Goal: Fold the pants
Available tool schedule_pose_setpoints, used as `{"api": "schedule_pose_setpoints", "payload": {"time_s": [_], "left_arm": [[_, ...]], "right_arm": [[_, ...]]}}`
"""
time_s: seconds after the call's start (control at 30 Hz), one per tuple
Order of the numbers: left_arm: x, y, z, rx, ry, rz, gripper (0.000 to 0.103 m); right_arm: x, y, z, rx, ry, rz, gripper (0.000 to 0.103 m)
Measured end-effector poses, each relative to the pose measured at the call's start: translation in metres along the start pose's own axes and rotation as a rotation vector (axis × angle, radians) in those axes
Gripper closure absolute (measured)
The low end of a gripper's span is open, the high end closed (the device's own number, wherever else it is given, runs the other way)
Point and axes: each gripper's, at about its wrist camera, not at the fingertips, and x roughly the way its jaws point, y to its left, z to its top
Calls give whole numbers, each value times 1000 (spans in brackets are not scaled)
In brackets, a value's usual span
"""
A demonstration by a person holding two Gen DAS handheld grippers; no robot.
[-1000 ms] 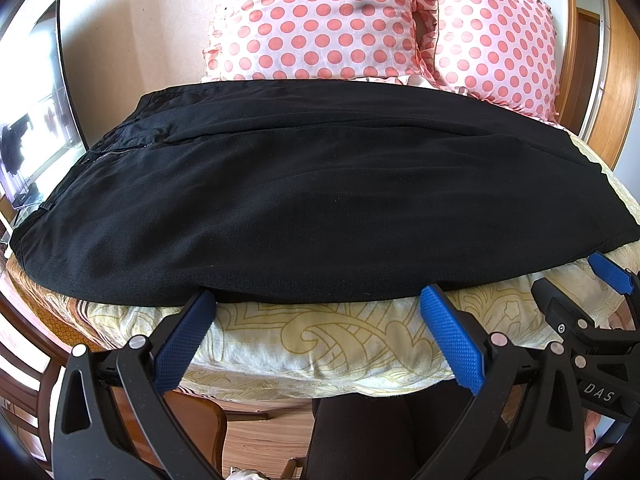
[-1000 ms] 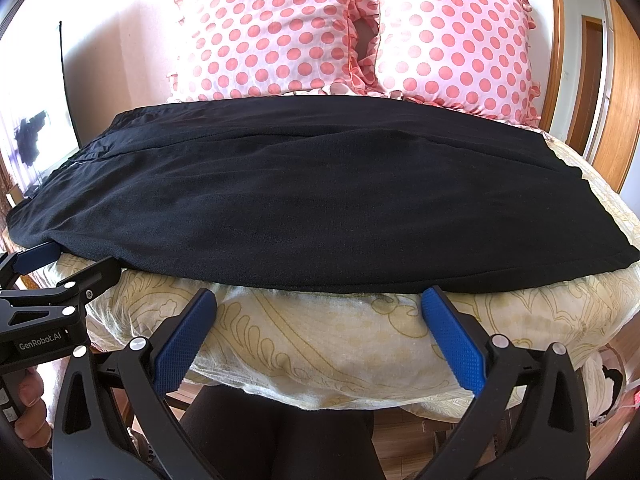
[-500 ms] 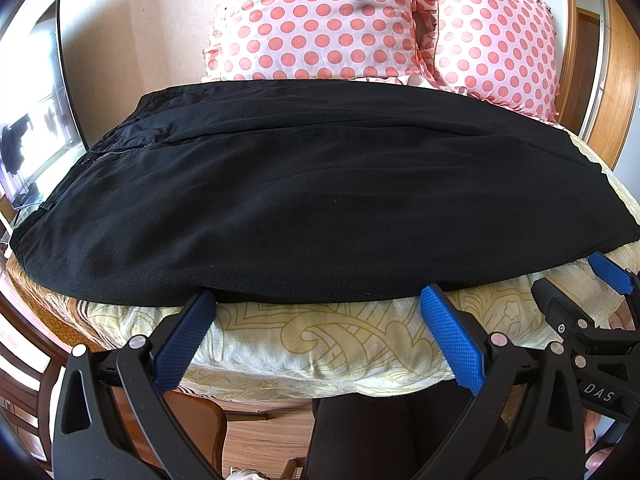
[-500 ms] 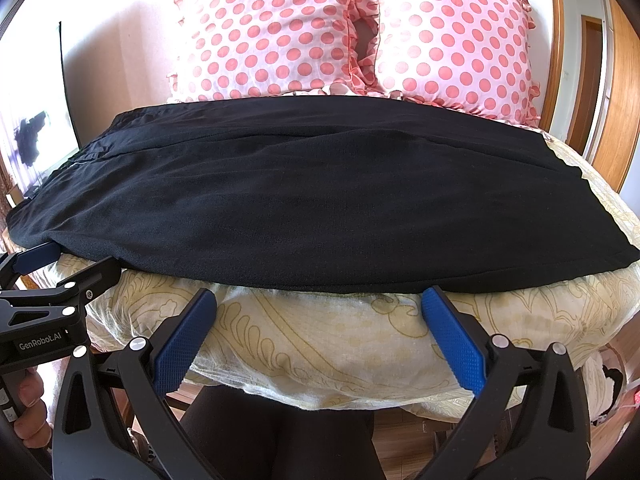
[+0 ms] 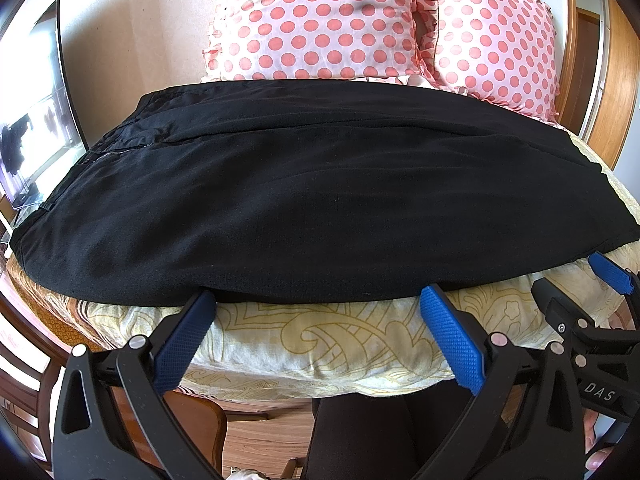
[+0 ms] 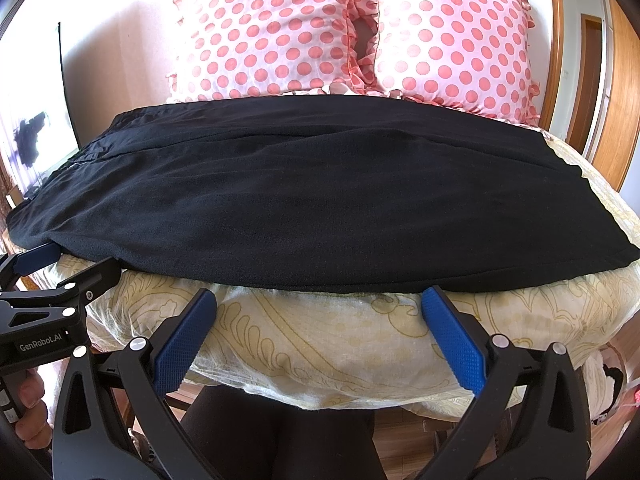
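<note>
Black pants (image 5: 320, 200) spread flat across yellow bedspread (image 5: 320, 348), below polka-dot pillows (image 5: 316, 20). Left gripper (image 5: 320, 304) and right gripper (image 6: 320, 300) both spread wide at pants' near hem, likely poised to pinch it.

Left gripper (image 5: 316, 304): black plastic frame, 2 fingers faced with blue textured pads (image 5: 452, 338), silver rivet heads at the pivots. Right gripper (image 6: 318, 300): same build; white "DAS" lettering on its body. Left body carries white "GenRobot.AI" lettering. Person wears black trousers (image 6: 280, 436).
</note>
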Motion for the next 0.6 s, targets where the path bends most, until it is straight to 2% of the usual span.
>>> {"api": "schedule_pose_setpoints", "payload": {"time_s": [0.6], "left_arm": [[0, 0, 0, -1, 0, 0, 2]], "right_arm": [[-1, 2, -2, -1, -14, 2, 1]]}}
